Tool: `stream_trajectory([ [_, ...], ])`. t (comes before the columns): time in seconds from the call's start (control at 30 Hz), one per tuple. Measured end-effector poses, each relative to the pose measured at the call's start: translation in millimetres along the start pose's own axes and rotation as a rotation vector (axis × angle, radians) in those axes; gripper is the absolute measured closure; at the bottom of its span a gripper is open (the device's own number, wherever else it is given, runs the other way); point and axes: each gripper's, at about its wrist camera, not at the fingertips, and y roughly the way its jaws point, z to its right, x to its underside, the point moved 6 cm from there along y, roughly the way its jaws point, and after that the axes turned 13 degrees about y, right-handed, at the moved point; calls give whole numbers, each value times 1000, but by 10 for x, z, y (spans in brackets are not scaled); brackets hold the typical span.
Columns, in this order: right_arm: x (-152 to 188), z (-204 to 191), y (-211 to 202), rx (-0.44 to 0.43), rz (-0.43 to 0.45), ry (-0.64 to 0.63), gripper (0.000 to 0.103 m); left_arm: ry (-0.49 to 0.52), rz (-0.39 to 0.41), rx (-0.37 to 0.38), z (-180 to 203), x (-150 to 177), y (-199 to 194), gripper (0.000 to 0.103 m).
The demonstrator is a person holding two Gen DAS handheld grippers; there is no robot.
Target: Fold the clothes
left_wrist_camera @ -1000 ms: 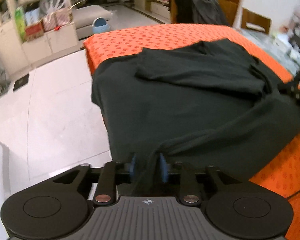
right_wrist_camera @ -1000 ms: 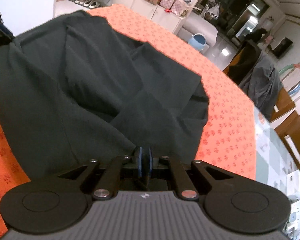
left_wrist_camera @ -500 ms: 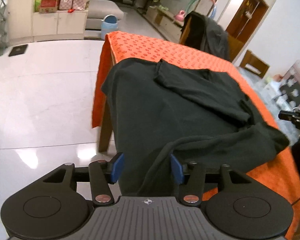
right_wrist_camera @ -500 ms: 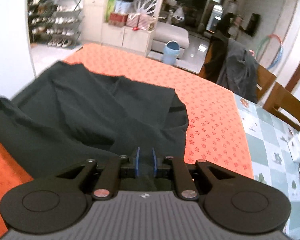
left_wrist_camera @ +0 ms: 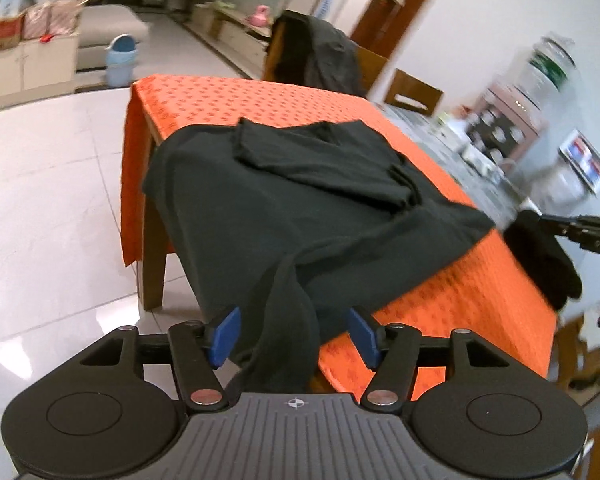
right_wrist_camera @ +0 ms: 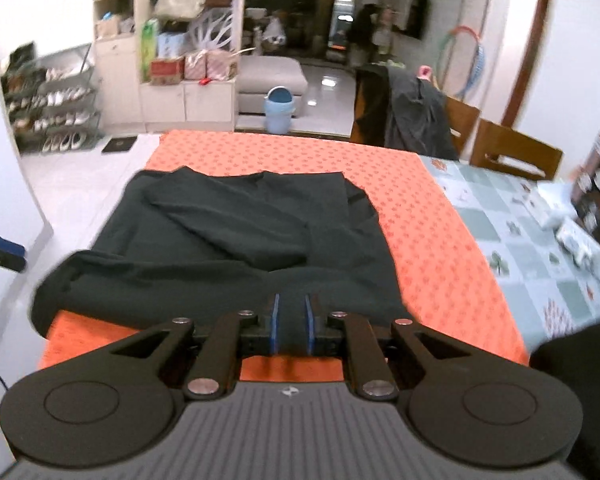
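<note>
1. Garment (left_wrist_camera: 284, 208): the dark cloth lies spread on the orange-covered counter (left_wrist_camera: 260, 100), one part doubled back across its top. Its left side hangs over the counter's edge, and its near hem reaches back toward both of our tongs.
2. Our left tongs (left_wrist_camera: 294, 336) are spread wide. A rope of cloth drapes between the blue pads (left_wrist_camera: 224, 336) without either pad pressing it, so we judge it loose there.
3. Our right tongs (right_wrist_camera: 291, 326) stand nearly closed, a narrow gap between the pads with dark cloth in it. We cannot tell whether they pinch the cloth or merely straddle it.
4. How far the fold has got we cannot say. One layer already lies over the body, but the near hem is bunched and uneven.
5. Risk: with the left side unheld and much cloth hanging off the counter's edge, its weight could drag the garment toward the floor.
6. Risk: if only the right side keeps a hold, any pull would skew the hem and twist the layer folded on top.
7. Risk: the roped cloth at the left could catch on a pad and tug the hem out of line.
</note>
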Motion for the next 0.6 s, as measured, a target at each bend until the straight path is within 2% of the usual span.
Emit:
stream_trajectory([
  [0.1,136,-177,-249,-4,17,24,85,-3,2,19,49,0,-18,38],
  [0.33,350,-439,-694,-27,67,59,84,-6,-34,8,83,66,84,37],
  [0.47,396,-518,-842,-21,104,76,84,0,-42,35,79,66,162,37],
  [0.6,441,-657,-800,37,128,152,83,6,-63,83,50,58,278,36],
])
